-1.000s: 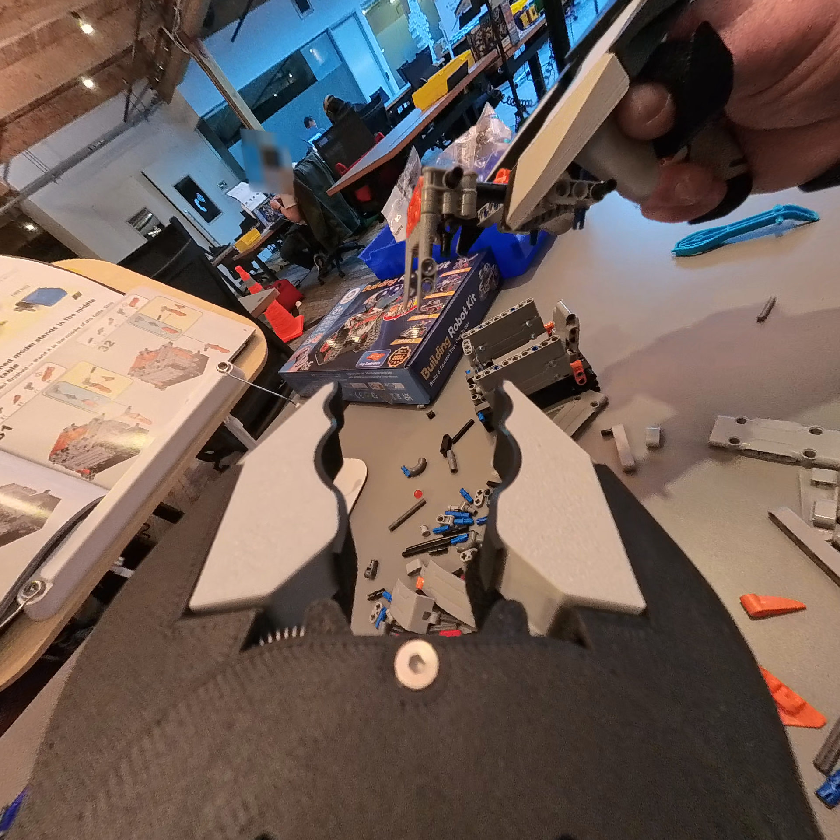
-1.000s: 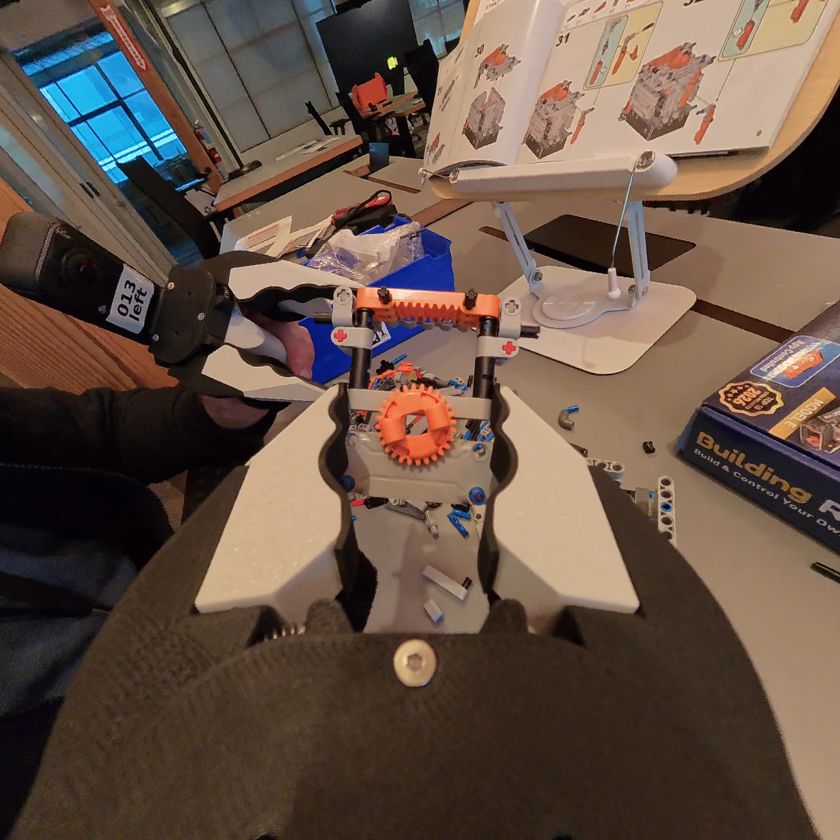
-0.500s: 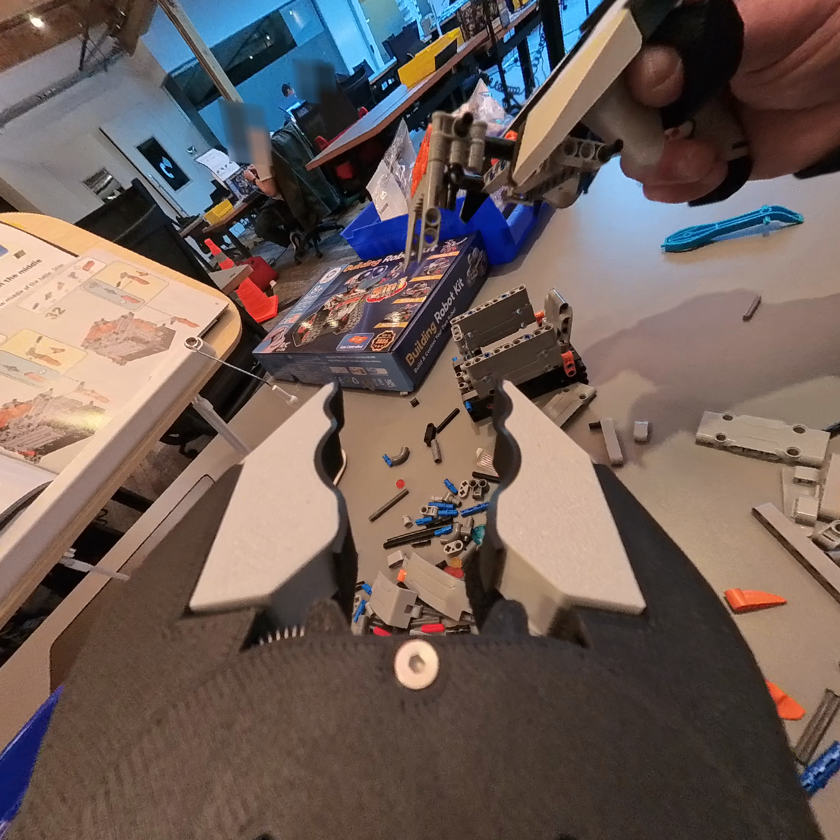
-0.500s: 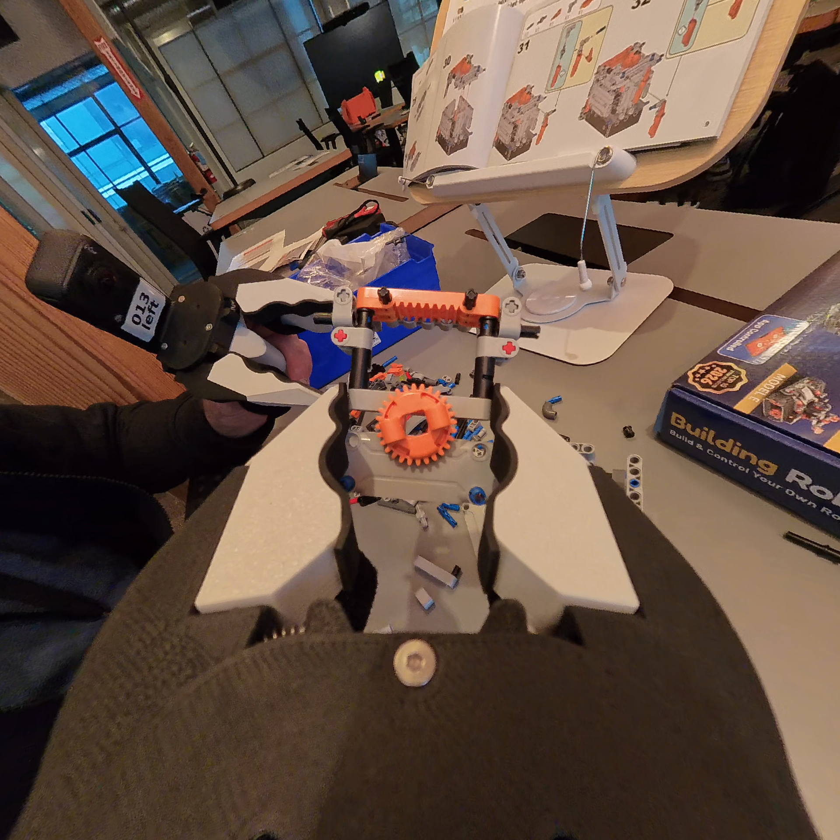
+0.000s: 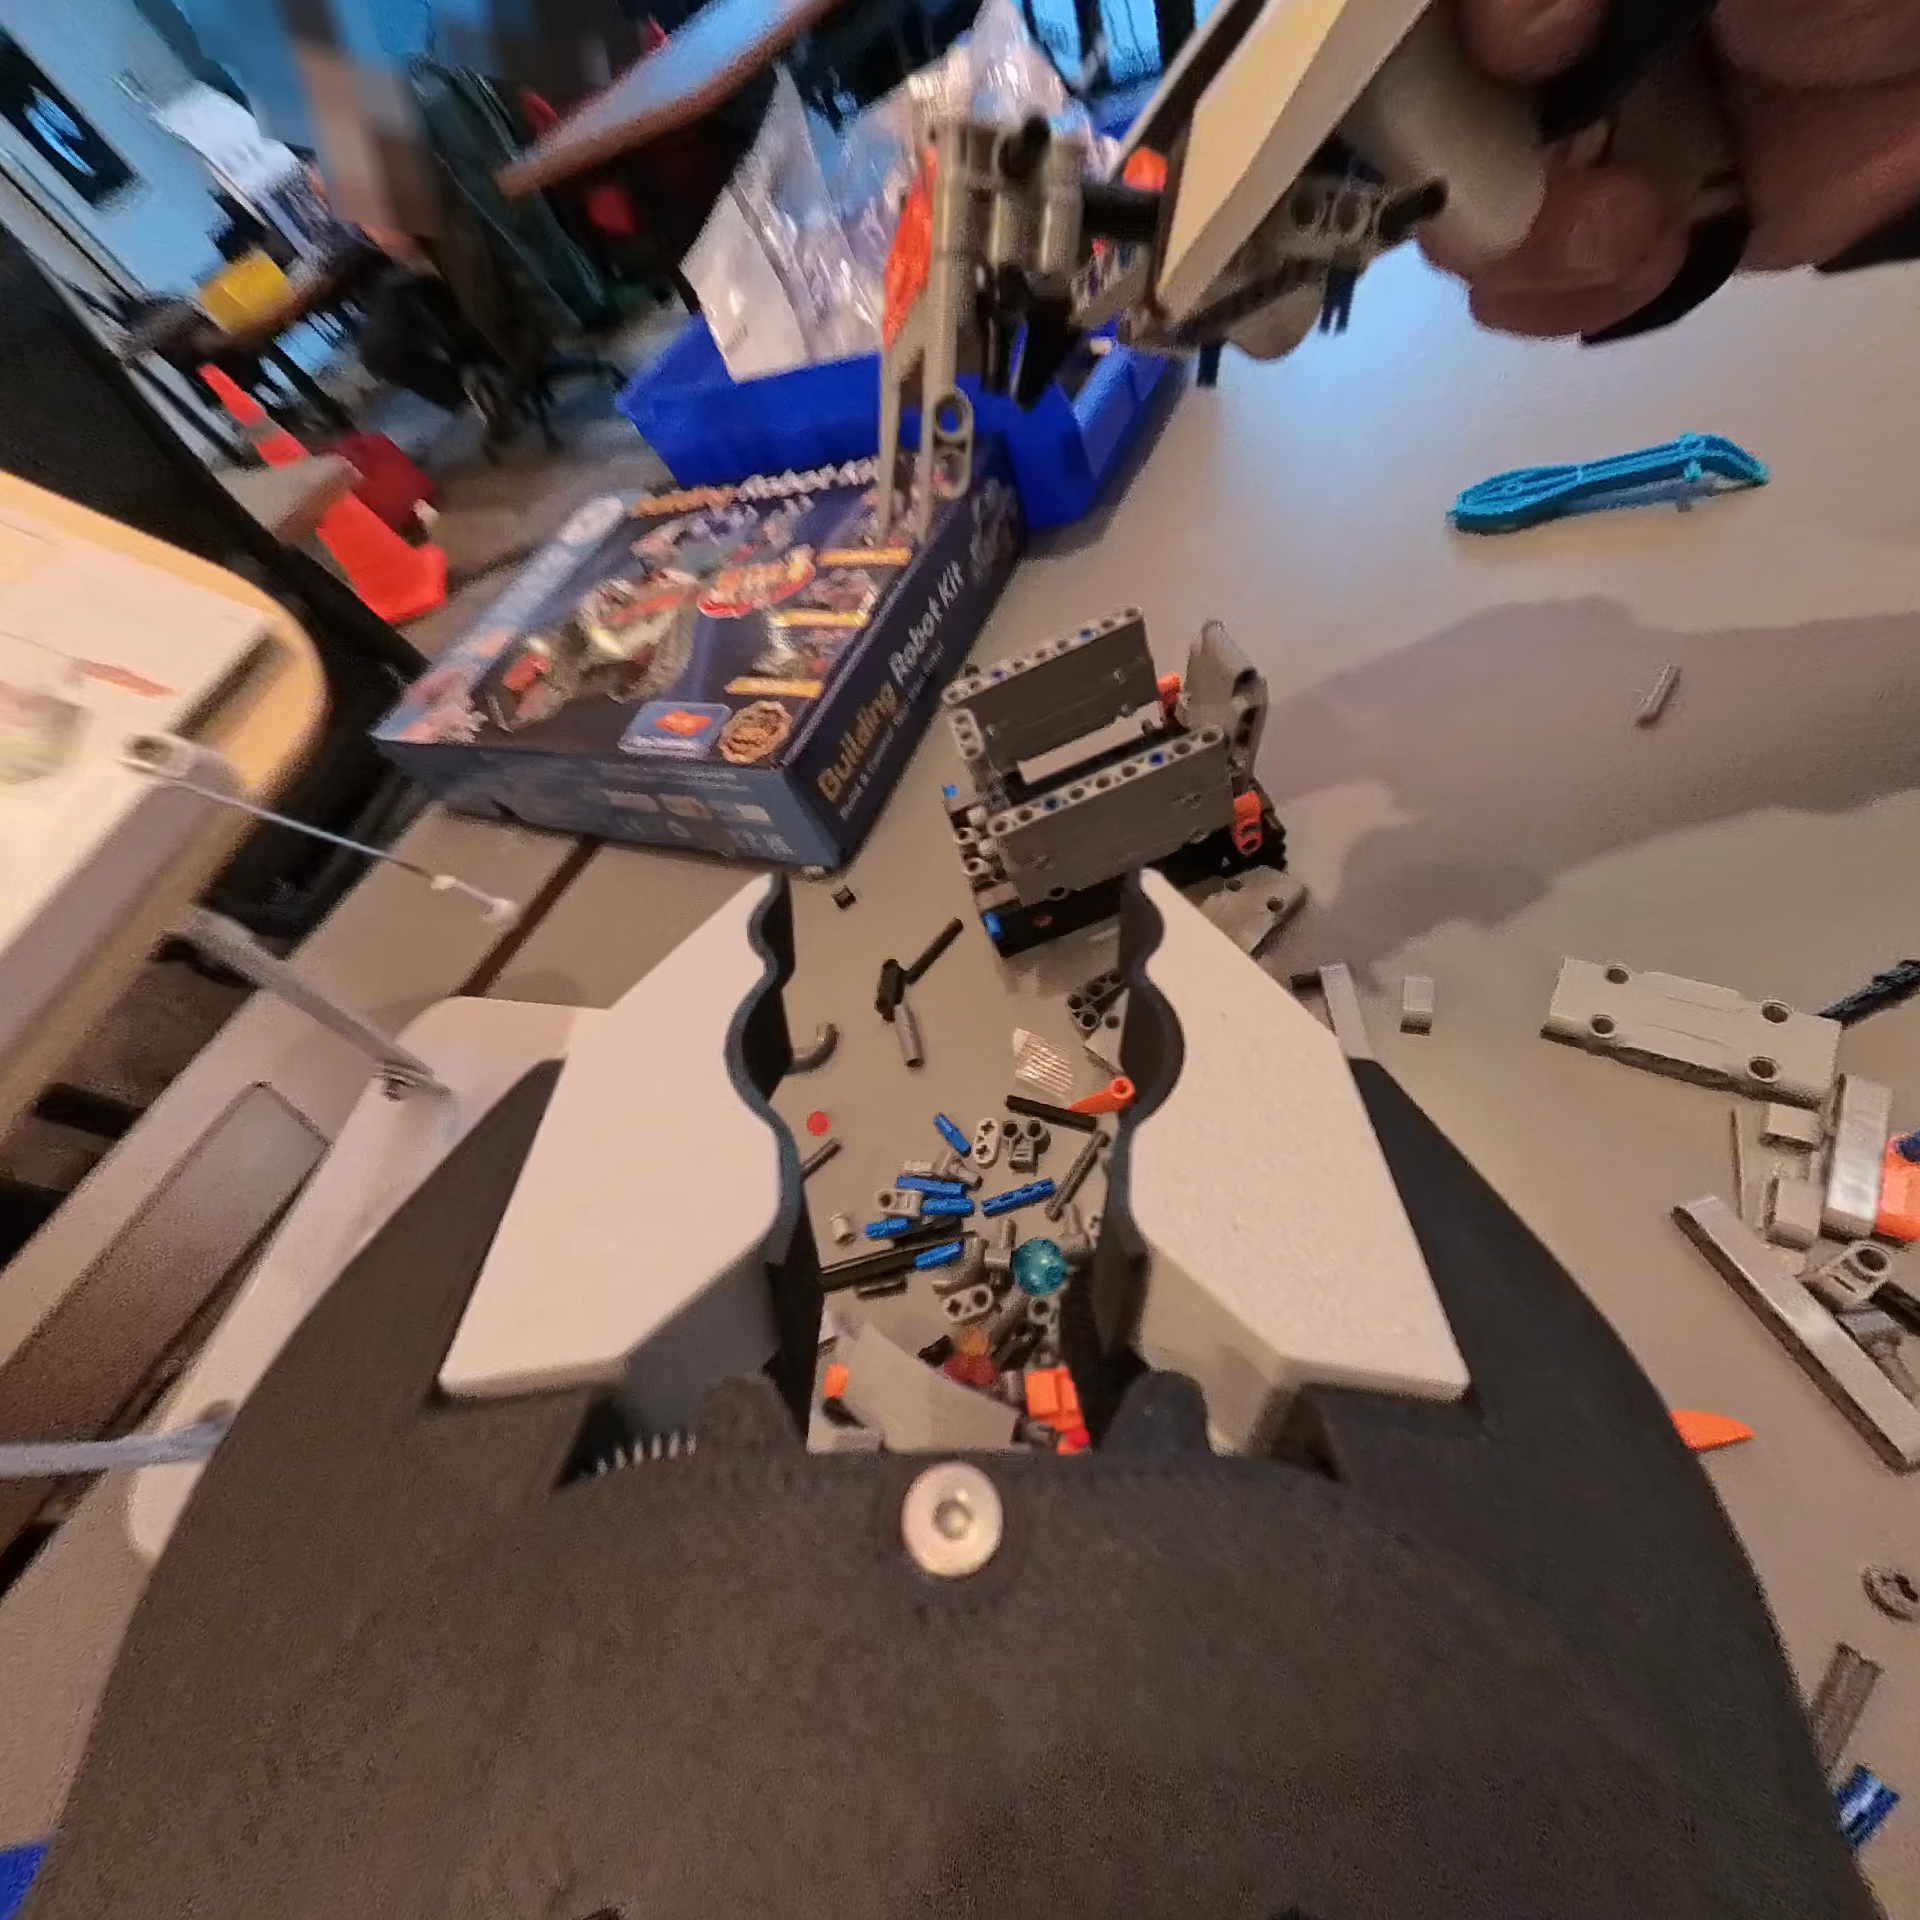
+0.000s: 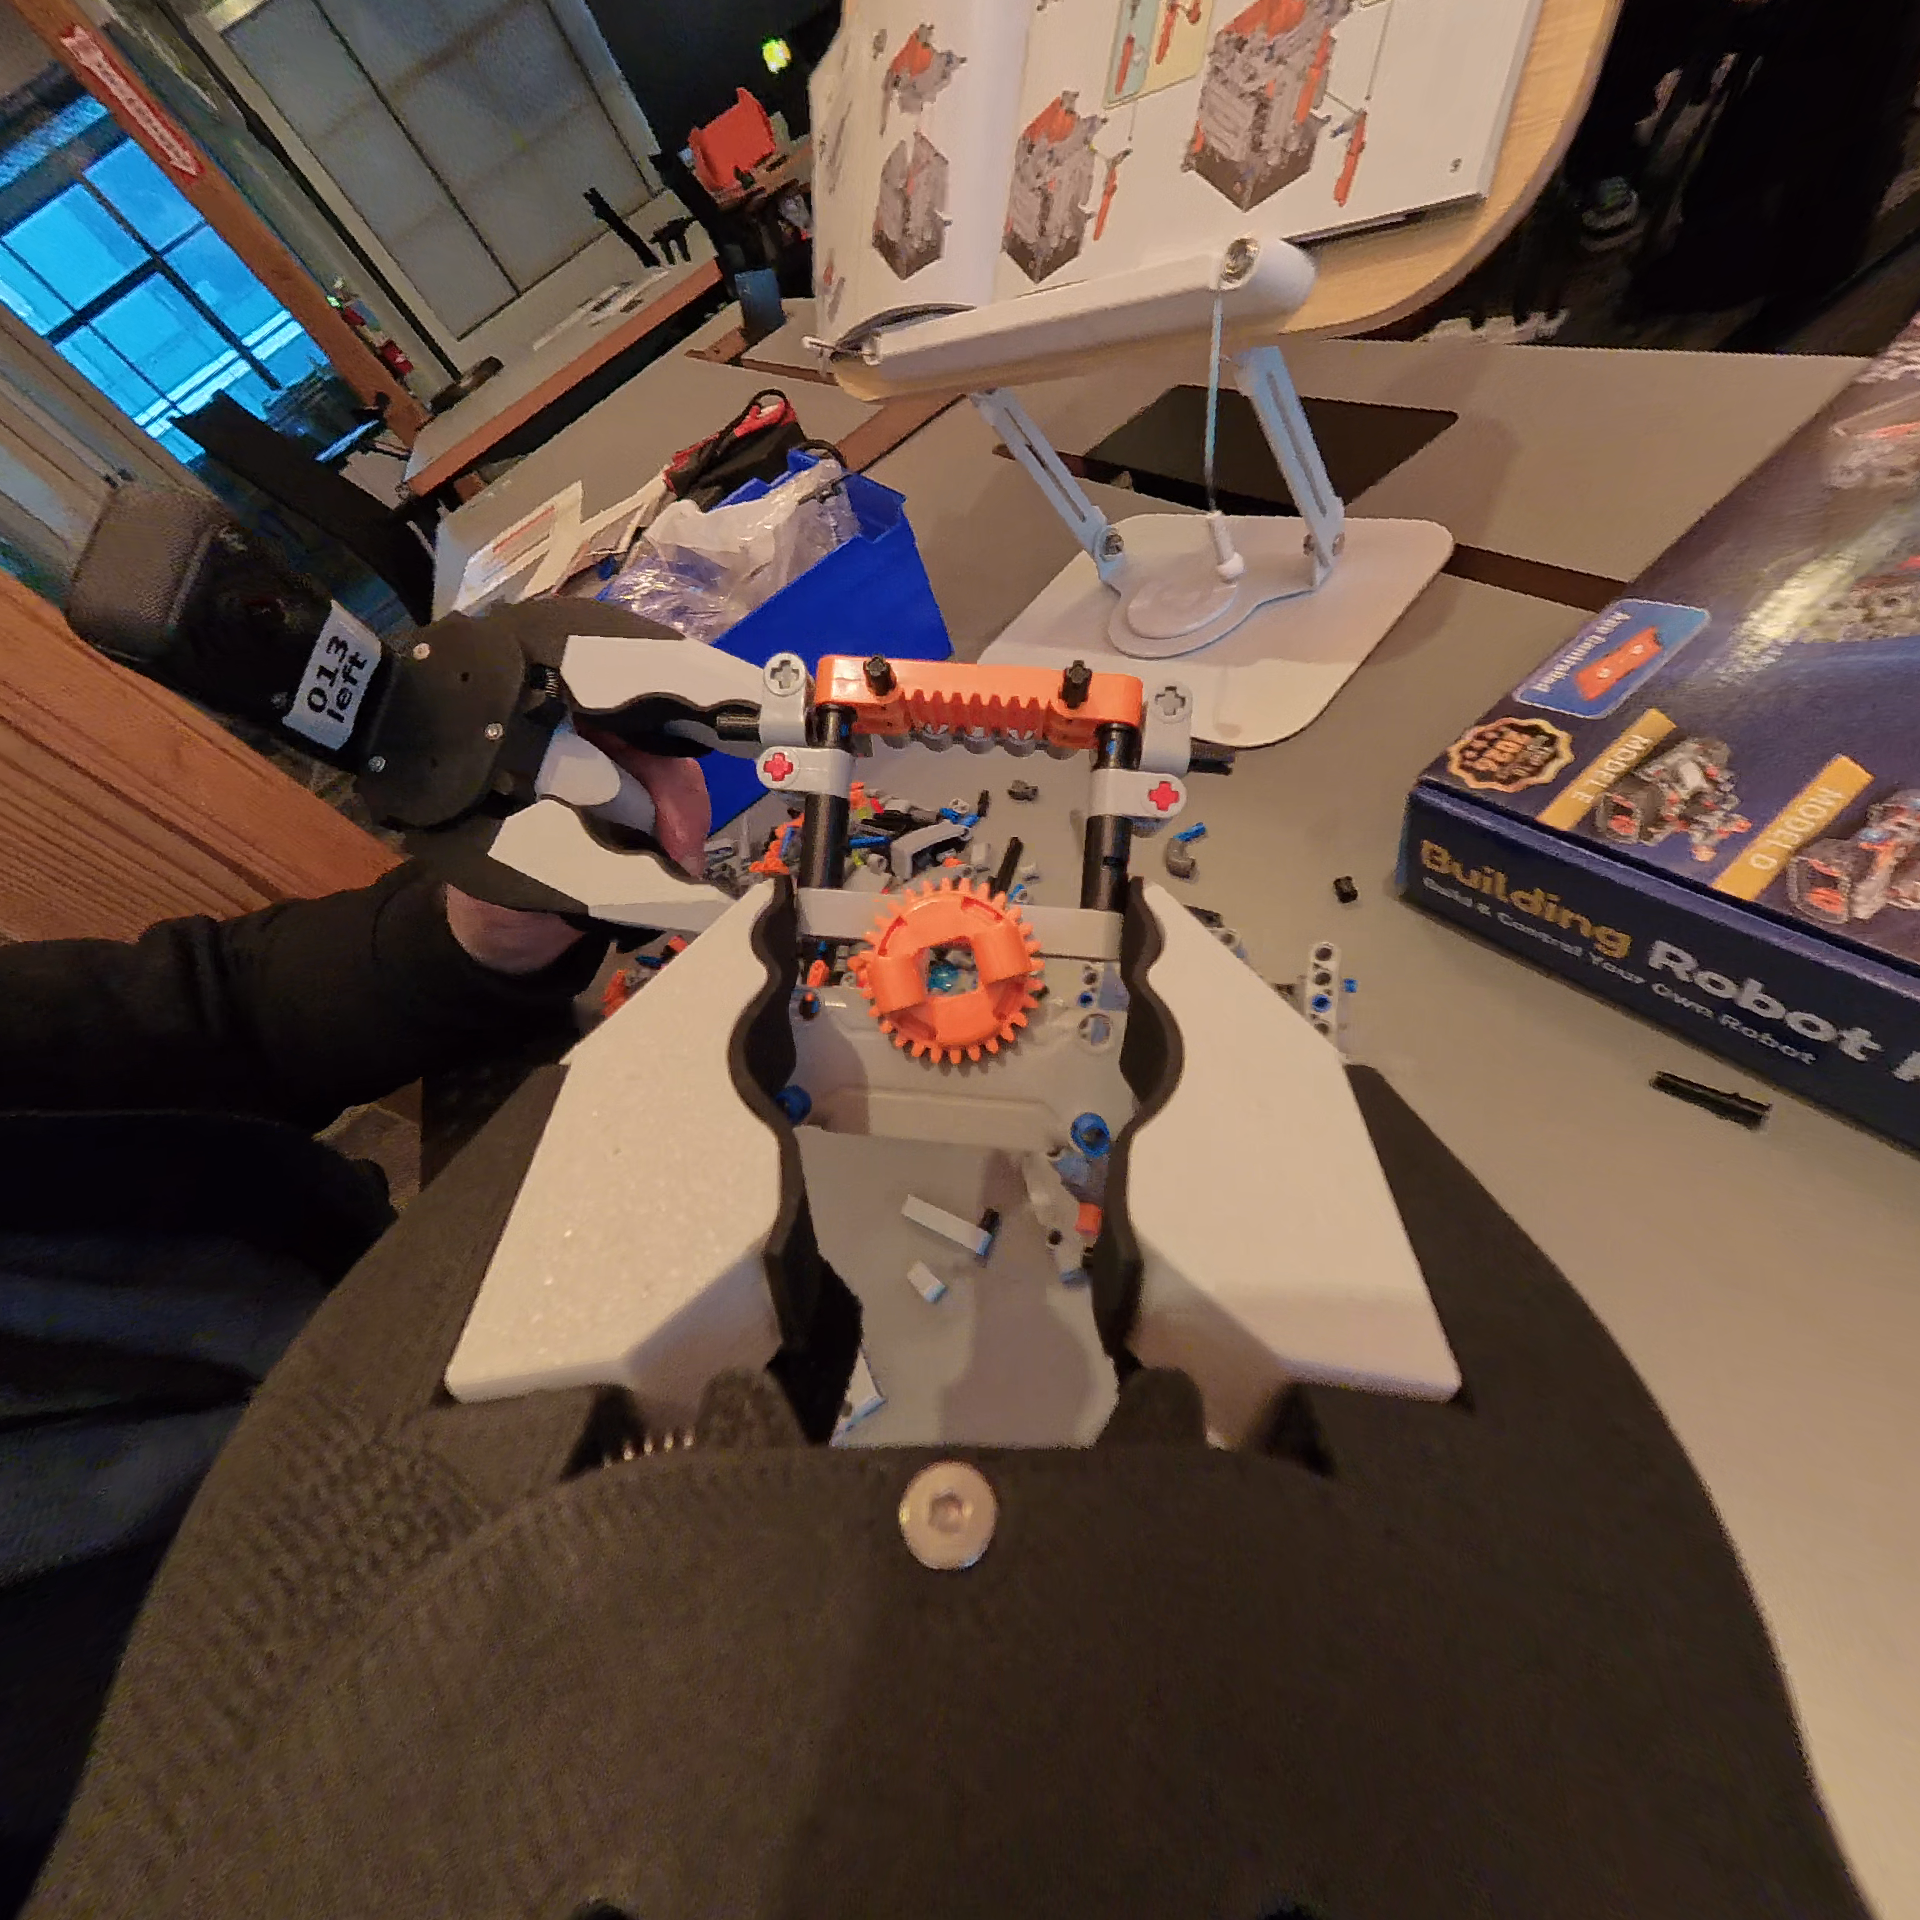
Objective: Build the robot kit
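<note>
Right gripper (image 6: 951,997) clamps a geared assembly (image 6: 961,914) beside a printed kit box (image 6: 1704,862).

Going off the kit box (image 5: 727,675) on the table (image 5: 1455,540): bin (image 5: 790,426) sits behind it, half-built block (image 5: 1091,769) just right, loose parts pile (image 5: 966,1205) in front, book stand (image 6: 1226,613) left.

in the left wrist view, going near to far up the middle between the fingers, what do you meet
left gripper open over the heap of small loose pieces → black pin → grey beam assembly → dark blue kit box → blue bin
</note>
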Available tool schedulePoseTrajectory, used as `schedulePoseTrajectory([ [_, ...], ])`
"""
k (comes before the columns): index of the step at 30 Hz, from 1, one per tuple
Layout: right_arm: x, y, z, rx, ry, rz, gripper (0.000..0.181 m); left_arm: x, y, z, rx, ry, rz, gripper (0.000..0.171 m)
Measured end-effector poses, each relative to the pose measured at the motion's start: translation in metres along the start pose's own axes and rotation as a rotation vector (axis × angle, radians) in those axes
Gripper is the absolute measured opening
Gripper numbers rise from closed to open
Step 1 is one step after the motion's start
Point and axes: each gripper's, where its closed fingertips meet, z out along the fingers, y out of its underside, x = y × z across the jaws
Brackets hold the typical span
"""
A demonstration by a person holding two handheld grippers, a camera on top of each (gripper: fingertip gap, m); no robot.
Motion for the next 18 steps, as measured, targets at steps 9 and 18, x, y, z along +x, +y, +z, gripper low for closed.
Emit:
schedulePoseTrajectory([
  [9, 0.029, 0.009, -0.008, -0.039, 0.058, 0.018, 0.061, 0.024, 0.042, 0.074, -0.22, 0.308, -0.226, 0.064],
  [18, 0.035, 0.02, -0.004, -0.062, 0.053, 0.018, 0.061, 0.043, 0.043, 0.092, -0.226, 0.388, -0.214, 0.054],
])
